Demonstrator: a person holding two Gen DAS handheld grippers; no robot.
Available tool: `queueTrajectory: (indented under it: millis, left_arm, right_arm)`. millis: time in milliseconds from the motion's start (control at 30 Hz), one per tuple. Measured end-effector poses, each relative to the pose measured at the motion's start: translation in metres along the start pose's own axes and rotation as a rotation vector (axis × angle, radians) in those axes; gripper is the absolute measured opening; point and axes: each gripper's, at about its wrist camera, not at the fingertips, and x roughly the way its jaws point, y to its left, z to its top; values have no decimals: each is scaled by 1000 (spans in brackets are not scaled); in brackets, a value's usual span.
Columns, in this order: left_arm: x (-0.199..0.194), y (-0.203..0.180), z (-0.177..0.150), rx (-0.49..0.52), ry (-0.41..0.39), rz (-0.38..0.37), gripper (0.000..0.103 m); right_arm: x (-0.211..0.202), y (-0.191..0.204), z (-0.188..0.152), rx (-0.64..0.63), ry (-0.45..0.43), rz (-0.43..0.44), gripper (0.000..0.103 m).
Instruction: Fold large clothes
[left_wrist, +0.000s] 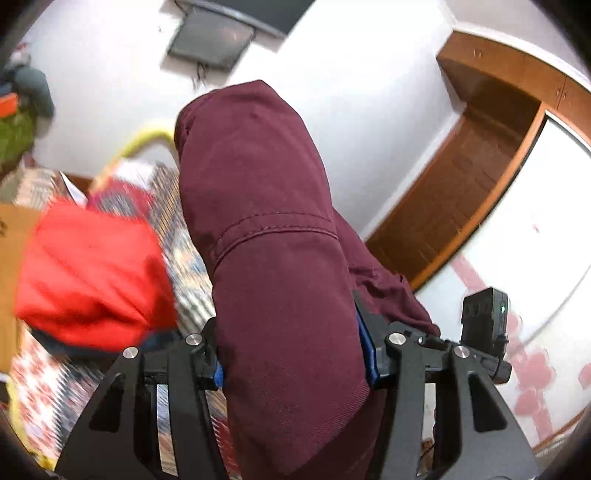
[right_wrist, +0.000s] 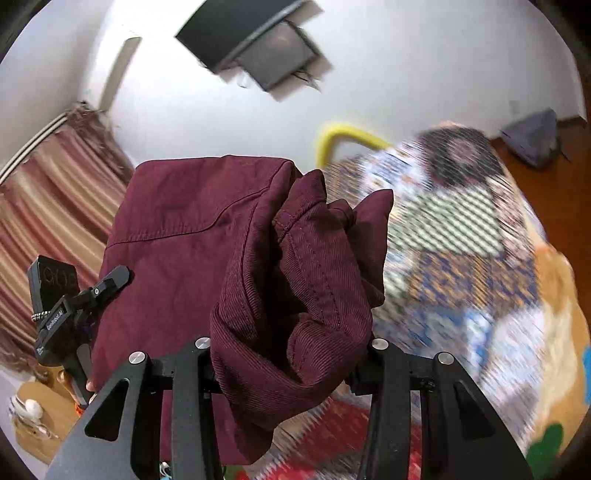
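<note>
A maroon garment (left_wrist: 273, 258) of heavy twill hangs lifted in the air above the bed. My left gripper (left_wrist: 295, 354) is shut on a thick fold of it; the cloth bulges up and over between the fingers and hides the pads. In the right wrist view the same maroon garment (right_wrist: 229, 251) is bunched between the fingers, and my right gripper (right_wrist: 284, 365) is shut on that bunch. The left gripper (right_wrist: 85, 306) shows at the garment's far left edge in the right wrist view. The right gripper's body (left_wrist: 484, 325) shows at the right in the left wrist view.
A bed with a patterned quilt (right_wrist: 461, 229) lies below. A red garment (left_wrist: 92, 273) lies on it to the left. A yellow bed rail (right_wrist: 347, 136), a wall-mounted screen (right_wrist: 273, 48), striped curtains (right_wrist: 44, 206) and a wooden door frame (left_wrist: 480, 177) surround the bed.
</note>
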Motion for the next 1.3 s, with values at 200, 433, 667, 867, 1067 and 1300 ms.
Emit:
queueTrajectory:
  millis: [200,433,667,867,1067,1300]
  left_arm:
    - [-36,73,63,-31,-82,85,53]
    - [-6,201,98,-140,-30,144,53]
    - [83,328,58,-247,179,355,67]
    - [83,339,37,-234,172,353,82]
    - [53,304,29,-172,131,502,87]
    - [5,248,2,-81,110,553,89]
  right_arm:
    - [83,52,29,-32,8,75,38]
    - [188,66,32,-11,51,97,38]
    - [290,8,2,101,215,11,45]
    - [291,5,-2,68,261,13,53]
    - [266,11,-11,82,274,-41,57]
    - [201,25,-14,19,221,-88,58]
